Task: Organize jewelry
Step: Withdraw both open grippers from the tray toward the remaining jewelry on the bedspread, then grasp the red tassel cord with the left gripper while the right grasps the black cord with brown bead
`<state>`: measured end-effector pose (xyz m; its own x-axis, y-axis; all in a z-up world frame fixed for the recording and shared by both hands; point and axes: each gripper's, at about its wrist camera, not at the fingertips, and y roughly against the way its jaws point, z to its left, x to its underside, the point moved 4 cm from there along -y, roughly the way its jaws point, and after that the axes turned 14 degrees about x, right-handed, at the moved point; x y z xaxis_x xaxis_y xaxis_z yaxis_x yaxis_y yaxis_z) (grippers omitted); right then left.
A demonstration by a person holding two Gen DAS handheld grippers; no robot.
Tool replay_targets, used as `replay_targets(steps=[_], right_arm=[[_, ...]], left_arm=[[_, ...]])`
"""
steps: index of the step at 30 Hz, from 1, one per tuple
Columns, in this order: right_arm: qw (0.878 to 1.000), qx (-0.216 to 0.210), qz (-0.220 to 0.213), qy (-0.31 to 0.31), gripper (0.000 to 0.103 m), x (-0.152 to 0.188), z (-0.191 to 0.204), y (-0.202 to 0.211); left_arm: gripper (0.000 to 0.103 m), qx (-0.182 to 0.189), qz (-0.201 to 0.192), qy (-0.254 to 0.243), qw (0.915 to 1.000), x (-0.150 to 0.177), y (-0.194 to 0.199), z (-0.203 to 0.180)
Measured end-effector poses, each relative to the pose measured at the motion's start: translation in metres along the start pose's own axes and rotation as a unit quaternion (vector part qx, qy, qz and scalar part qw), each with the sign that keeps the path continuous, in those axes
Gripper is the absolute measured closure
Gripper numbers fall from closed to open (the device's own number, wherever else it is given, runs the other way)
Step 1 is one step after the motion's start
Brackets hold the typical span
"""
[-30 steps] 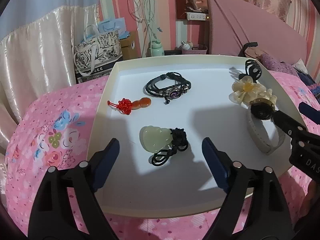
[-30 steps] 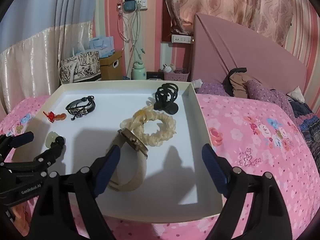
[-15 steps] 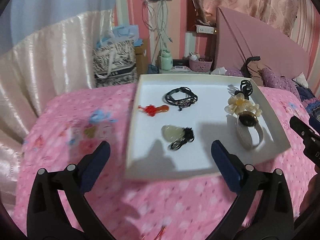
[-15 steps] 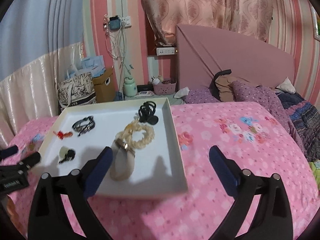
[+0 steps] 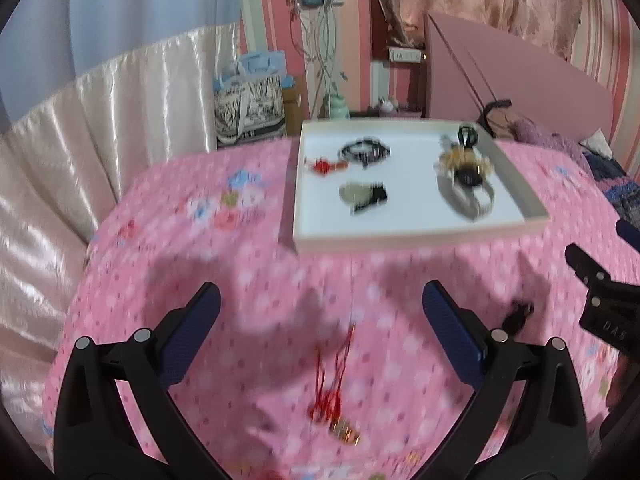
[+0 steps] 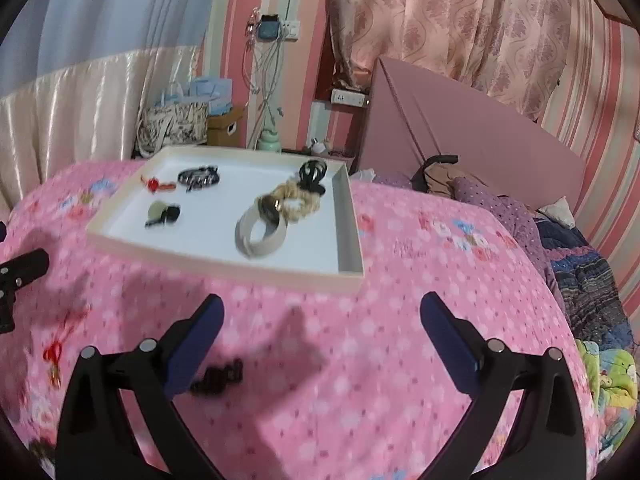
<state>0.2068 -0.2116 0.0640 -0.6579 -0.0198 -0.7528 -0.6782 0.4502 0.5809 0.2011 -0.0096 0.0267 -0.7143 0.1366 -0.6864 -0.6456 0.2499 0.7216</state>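
A white tray (image 5: 420, 246) lies on the pink bedspread, seen blurred. It holds a red knot pendant (image 5: 324, 166), a black bracelet (image 5: 365, 151), a jade pendant (image 5: 354, 193), a beige watch (image 5: 468, 194), a cream scrunchie (image 6: 296, 200) and a black hair claw (image 6: 312, 174). On the bedspread in front of the tray lie a red tassel charm (image 5: 334, 404) and a small black piece (image 6: 218, 378). My left gripper (image 5: 320, 332) hovers open above the tassel charm. My right gripper (image 6: 320, 336) is open too, its left finger beside the black piece. Both are empty.
A pink headboard (image 6: 460, 132) and piled clothes (image 6: 440, 176) are at the back right. Bags (image 5: 248, 104) and a cream curtain (image 5: 80, 120) stand on the left beyond the bed. A folded quilt (image 6: 588, 280) lies along the right side.
Both grippers have pulled back and up from over the tray, opening wider. The tray now sits farther off, and the tassel charm and black piece on the bedspread have come into view.
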Motion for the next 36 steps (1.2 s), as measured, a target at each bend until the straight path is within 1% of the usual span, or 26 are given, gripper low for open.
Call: replay_targets(steps=[5,7,11,14,18,23,25,26,28,30,32,35,36], right_arm=[[1.0,-0.019,0.014,0.003,0.005,0.024,0.003,0.004],[0.999,-0.028,0.021,0.004,0.005,0.032,0.007,0.001],[0.999,-0.035,0.029,0.014,0.005,0.041,0.017,-0.004],[0.999,-0.039,0.025,0.018,0.005,0.043,0.021,-0.005],[0.998,-0.048,0.035,0.021,0.005,0.046,0.026,-0.009],[0.996,-0.065,0.06,0.018,0.005,0.054,0.031,-0.016],[0.995,-0.07,0.064,0.011,0.005,0.054,0.03,-0.017],[0.995,-0.073,0.067,0.008,0.005,0.054,0.029,-0.018],[0.994,-0.081,0.076,0.0,0.005,0.054,0.029,-0.02],[0.993,-0.087,0.084,-0.003,0.005,0.054,0.031,-0.024],[0.992,-0.087,0.086,-0.003,0.005,0.054,0.033,-0.025],[0.994,-0.082,0.076,0.003,0.006,0.053,0.036,-0.021],[0.994,-0.081,0.073,0.006,0.006,0.052,0.038,-0.021]], left_arm=[[0.003,-0.01,0.023,0.013,0.9996,0.036,-0.003,0.015],[0.003,-0.007,0.031,0.018,0.9993,0.045,-0.006,0.021],[0.003,-0.013,0.041,0.033,0.9985,0.059,-0.019,0.032],[0.003,-0.015,0.044,0.036,0.9983,0.065,-0.023,0.033],[0.003,-0.017,0.037,0.001,0.9992,0.068,-0.02,0.019],[0.003,0.006,0.049,-0.014,0.9987,0.072,-0.022,0.006],[0.003,0.009,0.052,-0.011,0.9986,0.072,-0.024,0.007],[0.004,0.015,0.053,-0.002,0.9985,0.072,-0.025,0.01],[0.007,0.026,0.057,0.014,0.9979,0.072,-0.028,0.015],[0.016,0.039,0.07,0.033,0.9962,0.074,-0.033,0.021],[0.023,0.051,0.085,0.048,0.994,0.076,-0.038,0.024],[0.027,0.045,0.085,0.046,0.9943,0.078,-0.04,0.024],[0.03,0.045,0.084,0.043,0.9946,0.078,-0.04,0.023]])
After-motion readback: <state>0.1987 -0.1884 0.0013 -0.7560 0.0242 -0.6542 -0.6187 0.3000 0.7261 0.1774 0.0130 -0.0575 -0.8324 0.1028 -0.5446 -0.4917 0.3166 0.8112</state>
